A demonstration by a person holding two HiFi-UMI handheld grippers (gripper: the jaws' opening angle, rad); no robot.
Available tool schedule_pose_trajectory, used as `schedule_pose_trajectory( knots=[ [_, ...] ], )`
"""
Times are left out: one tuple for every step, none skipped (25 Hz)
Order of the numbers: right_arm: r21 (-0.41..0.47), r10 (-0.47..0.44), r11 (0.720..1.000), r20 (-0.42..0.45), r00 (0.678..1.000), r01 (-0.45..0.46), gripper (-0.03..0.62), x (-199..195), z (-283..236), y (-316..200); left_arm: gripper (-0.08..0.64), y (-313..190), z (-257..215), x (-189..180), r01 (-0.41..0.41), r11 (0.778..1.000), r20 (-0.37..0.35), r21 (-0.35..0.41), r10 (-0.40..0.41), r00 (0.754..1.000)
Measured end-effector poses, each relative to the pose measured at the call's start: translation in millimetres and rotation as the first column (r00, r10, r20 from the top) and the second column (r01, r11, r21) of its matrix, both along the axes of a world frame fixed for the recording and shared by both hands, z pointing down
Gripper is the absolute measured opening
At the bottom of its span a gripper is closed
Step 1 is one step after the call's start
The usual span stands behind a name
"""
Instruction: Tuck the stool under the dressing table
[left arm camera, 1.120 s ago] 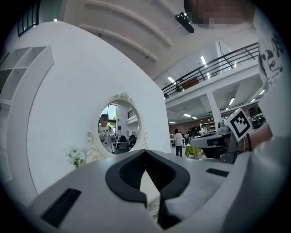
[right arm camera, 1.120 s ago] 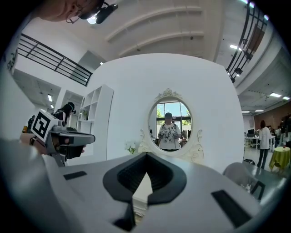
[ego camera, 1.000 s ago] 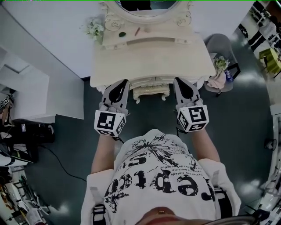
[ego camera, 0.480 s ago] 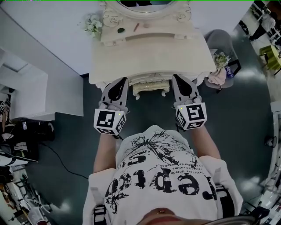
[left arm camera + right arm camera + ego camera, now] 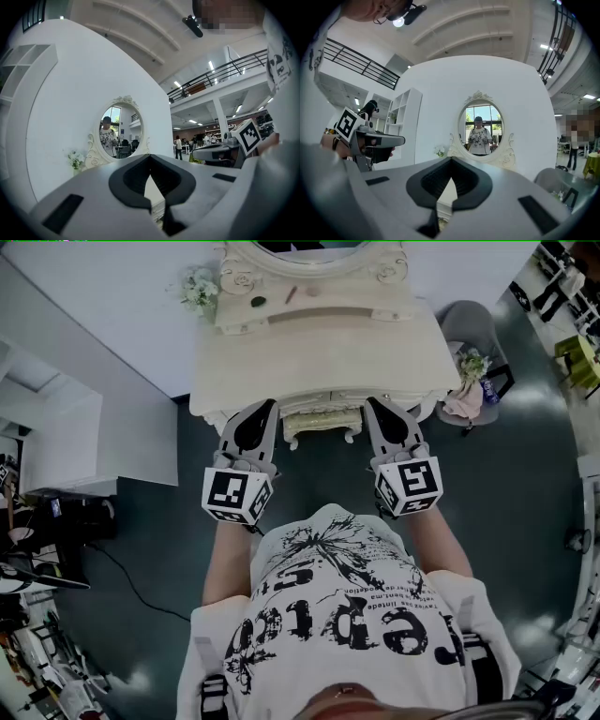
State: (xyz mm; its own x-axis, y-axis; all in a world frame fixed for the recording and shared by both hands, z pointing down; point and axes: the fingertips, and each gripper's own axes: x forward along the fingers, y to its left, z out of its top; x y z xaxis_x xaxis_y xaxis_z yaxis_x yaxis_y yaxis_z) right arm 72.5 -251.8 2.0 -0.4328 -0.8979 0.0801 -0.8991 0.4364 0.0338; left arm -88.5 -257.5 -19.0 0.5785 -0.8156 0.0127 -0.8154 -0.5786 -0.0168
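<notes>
Stool (image 5: 323, 425) sits almost fully under table (image 5: 319, 352). My left claw (image 5: 265, 411) and right claw (image 5: 375, 407) are closed and empty, flanking it. Next, likely: a short final push.

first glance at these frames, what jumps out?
The cream dressing table with its oval mirror fills the top centre of the head view. Just below its front edge, the left gripper and right gripper, both shut, flank the stool. The stool is almost wholly under the table, with only its carved front edge showing.
</notes>
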Motion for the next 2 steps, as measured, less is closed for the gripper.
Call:
schedule_pose_trajectory(
  knots=[
    [0.0,-0.001,1.0,-0.001,1.0,0.001,0.017,-0.6,0.6,1.0,0.02,0.9,0.3,0.1,-0.001,1.0,-0.004,-0.001,0.001,1.0],
    [0.0,-0.003,1.0,-0.001,1.0,0.003,0.017,-1.3,1.2,2.0,0.02,1.8,0.7,0.1,-0.002,1.0,-0.008,-0.002,0.002,1.0]
  ],
)
